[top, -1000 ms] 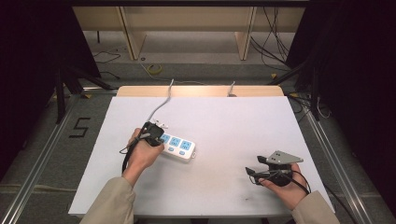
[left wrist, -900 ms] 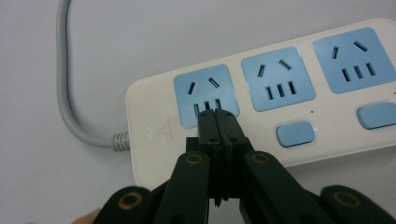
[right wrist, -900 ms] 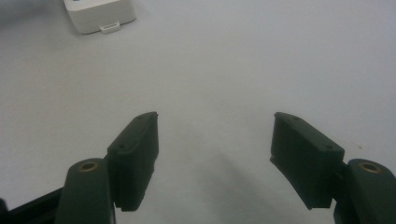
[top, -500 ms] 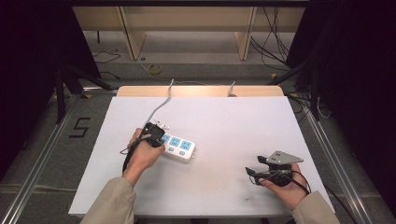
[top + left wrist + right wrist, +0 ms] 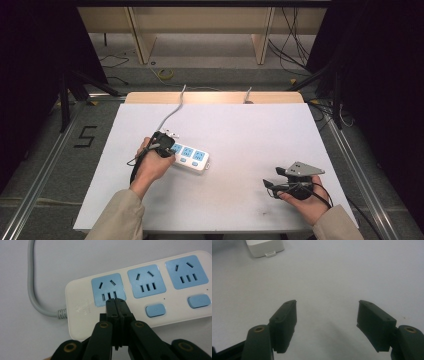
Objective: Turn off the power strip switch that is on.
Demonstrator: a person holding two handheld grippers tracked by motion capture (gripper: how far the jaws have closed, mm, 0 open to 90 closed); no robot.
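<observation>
A white power strip (image 5: 192,158) with three blue sockets lies left of the table's middle, its grey cord (image 5: 171,110) running to the far edge. My left gripper (image 5: 165,150) is over the strip's cord end. In the left gripper view its jaws are pressed together, the left gripper (image 5: 115,301) tips resting at the lower edge of the first blue socket (image 5: 108,288) of the power strip (image 5: 82,290), with nothing between them. My right gripper (image 5: 268,185) rests low near the table's front right, jaws wide apart. The right gripper (image 5: 327,311) has only bare table between its fingers.
The white table (image 5: 260,135) has bare surface between the two hands. Two blue switch buttons (image 5: 155,310) sit below the sockets. The strip's end (image 5: 264,247) shows far off in the right gripper view. A second cable end (image 5: 247,95) lies at the far edge.
</observation>
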